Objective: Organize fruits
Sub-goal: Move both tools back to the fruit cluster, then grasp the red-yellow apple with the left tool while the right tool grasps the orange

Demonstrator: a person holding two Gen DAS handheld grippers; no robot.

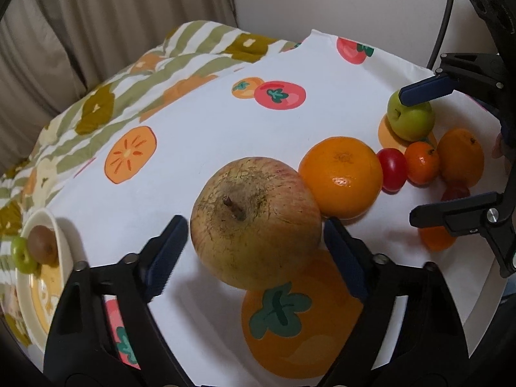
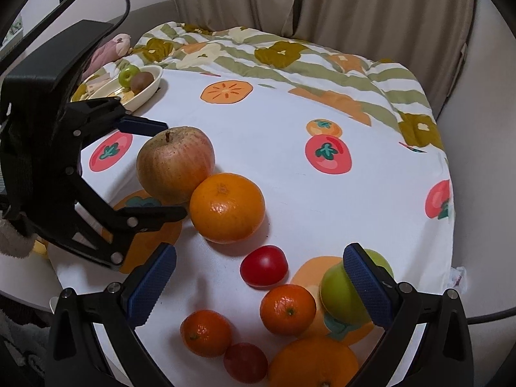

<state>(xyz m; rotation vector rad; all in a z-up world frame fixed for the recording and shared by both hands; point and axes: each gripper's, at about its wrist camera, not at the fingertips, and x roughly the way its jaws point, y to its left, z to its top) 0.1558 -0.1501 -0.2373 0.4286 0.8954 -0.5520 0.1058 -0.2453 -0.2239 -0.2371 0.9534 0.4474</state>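
Left wrist view: the left gripper point(image 1: 254, 245) is spread wide around a big, matte, russet-topped apple point(image 1: 254, 222) on the fruit-print cloth point(image 1: 209, 122), stem tilted toward 10 o'clock, with a glossy orange point(image 1: 342, 177) touching it at 2 o'clock and a cream bowl point(image 1: 64, 258) at 9 o'clock. Right wrist view: the right gripper point(image 2: 258, 287) gapes open over a smooth cherry tomato point(image 2: 263, 266) and dimpled tangerines point(image 2: 288, 309), its 3 o'clock finger pad against a round green apple point(image 2: 342, 296).

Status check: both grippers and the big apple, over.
Left gripper open, jaws straddling the big apple, not clamped. Right gripper open over the small fruits. Large orange touching the apple's side.
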